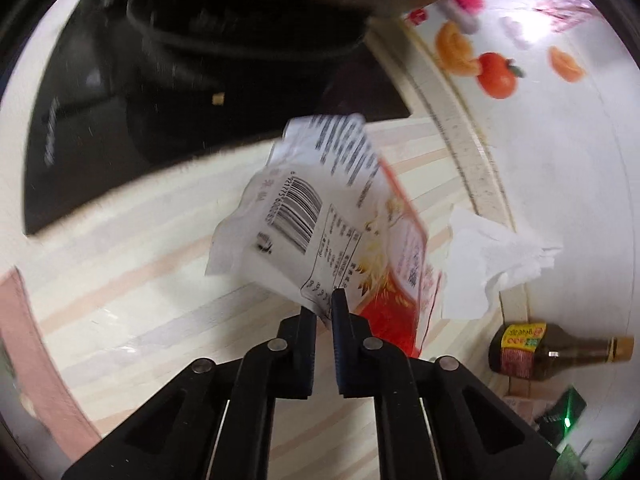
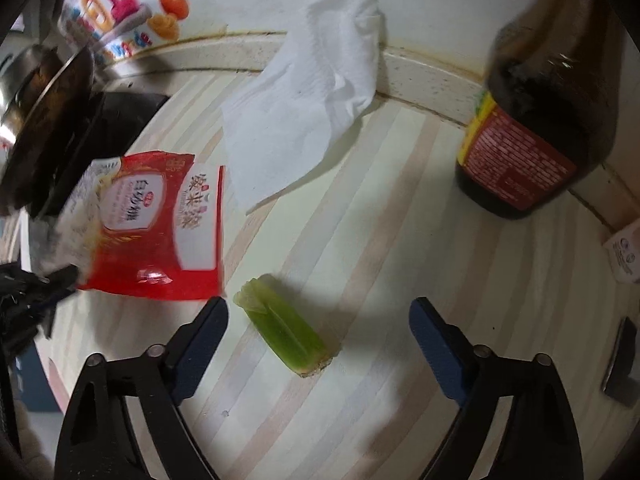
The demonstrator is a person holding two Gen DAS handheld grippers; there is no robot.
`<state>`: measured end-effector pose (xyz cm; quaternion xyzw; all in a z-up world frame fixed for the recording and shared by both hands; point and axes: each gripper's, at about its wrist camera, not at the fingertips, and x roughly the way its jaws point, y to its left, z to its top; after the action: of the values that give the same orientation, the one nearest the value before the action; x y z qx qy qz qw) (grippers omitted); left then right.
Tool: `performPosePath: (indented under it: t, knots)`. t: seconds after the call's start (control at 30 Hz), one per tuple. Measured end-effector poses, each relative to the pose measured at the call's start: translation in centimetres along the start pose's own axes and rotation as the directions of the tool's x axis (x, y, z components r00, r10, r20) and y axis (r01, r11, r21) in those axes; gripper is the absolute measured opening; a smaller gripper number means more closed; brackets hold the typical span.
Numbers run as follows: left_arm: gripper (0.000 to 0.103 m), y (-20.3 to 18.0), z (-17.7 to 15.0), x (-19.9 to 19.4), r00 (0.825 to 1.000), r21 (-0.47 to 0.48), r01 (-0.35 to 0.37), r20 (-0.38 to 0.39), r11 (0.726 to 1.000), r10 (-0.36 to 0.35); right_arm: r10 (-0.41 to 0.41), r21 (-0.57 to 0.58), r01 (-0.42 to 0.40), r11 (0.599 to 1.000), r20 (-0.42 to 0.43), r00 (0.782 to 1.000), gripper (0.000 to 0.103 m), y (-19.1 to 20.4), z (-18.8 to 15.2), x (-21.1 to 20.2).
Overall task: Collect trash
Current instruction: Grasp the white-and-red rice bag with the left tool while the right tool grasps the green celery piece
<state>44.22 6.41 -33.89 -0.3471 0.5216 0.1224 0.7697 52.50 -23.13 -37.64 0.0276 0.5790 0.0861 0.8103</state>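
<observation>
My left gripper is shut on the bottom edge of a red and white empty sugar packet and holds it above the striped counter. The packet also shows in the right wrist view, at the left, with the left gripper pinching it. My right gripper is open, just above the counter, with a green vegetable stalk piece lying between its fingers. A crumpled white paper towel lies against the back ledge; it also shows in the left wrist view.
A dark sauce bottle stands at the right by the ledge, also in the left wrist view. A black stove with a pan sits to the left. The wall carries fruit stickers. A small white box is at far right.
</observation>
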Motion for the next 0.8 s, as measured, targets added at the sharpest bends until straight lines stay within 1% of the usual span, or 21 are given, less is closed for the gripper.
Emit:
performPosePath:
  t: [0.03,0.07,0.1,0.13,0.17,0.2,0.27,0.3,0.4,0.53,0.7,0.8]
  knots:
    - [0.004,0.1,-0.1,-0.8,1.0,0.016,-0.004,0.016,1.0,0.004,-0.004,-0.016,0.004,1.0,-0.001,1.0,0.081,0.3,0.0,0.1]
    - [0.003,-0.1,0.0,-1.4,0.999,0.033,-0.013,0.033,0.999,0.012,-0.009,-0.044,0.009,0.999,-0.007,1.0,0.068,0.8,-0.2,0.4]
    - [0.003,-0.1,-0.1,-2.1,0.998,0.051,-0.025,0.053,0.998,0.022,-0.015,-0.062,0.014,0.998,-0.015,1.0,0.059,1.1,-0.2,0.6]
    - [0.003,0.1,-0.3,-3.3,0.997,0.074,-0.037,0.076,0.997,0.031,-0.016,-0.08,0.014,0.997,-0.024,1.0,0.043,1.4,-0.4,0.7]
    - [0.003,0.3,-0.5,-4.1,0.995,0.089,-0.049,0.091,0.995,0.041,-0.047,-0.105,0.045,0.993,-0.01,0.999,0.022,1.9,-0.7,0.6]
    - [0.002,0.4,-0.6,-4.8,0.993,0.103,-0.061,0.106,0.993,0.05,-0.053,-0.116,0.052,0.992,-0.007,0.999,0.016,2.2,-0.8,0.5]
    - [0.002,1.0,-1.1,-6.7,0.988,0.138,-0.088,0.14,0.986,0.069,-0.046,-0.112,0.048,0.993,0.015,0.999,0.009,2.7,-1.4,-0.1]
    - [0.002,1.2,-1.3,-7.6,0.984,0.151,-0.104,0.158,0.983,0.08,-0.034,-0.107,0.036,0.994,0.023,0.999,0.008,2.8,-1.6,-0.5]
    - [0.001,2.2,-1.4,-10.1,0.977,0.157,-0.121,0.193,0.98,0.09,0.009,-0.083,-0.005,0.997,0.056,0.998,0.008,3.3,-2.4,-2.3]
    - [0.001,3.7,-1.8,-13.3,0.968,0.148,-0.125,0.235,0.981,0.088,0.079,-0.07,-0.074,0.995,0.075,0.994,0.007,4.7,-3.4,-4.9]
    - [0.001,6.2,-2.8,-17.1,0.955,0.126,-0.121,0.285,0.985,0.081,0.156,-0.094,-0.148,0.985,0.085,0.984,0.007,7.1,-5.1,-8.0]
    - [0.001,8.1,-3.6,-19.7,0.945,0.103,-0.113,0.317,0.988,0.075,0.196,-0.122,-0.184,0.975,0.09,0.976,0.007,9.3,-6.2,-9.7]
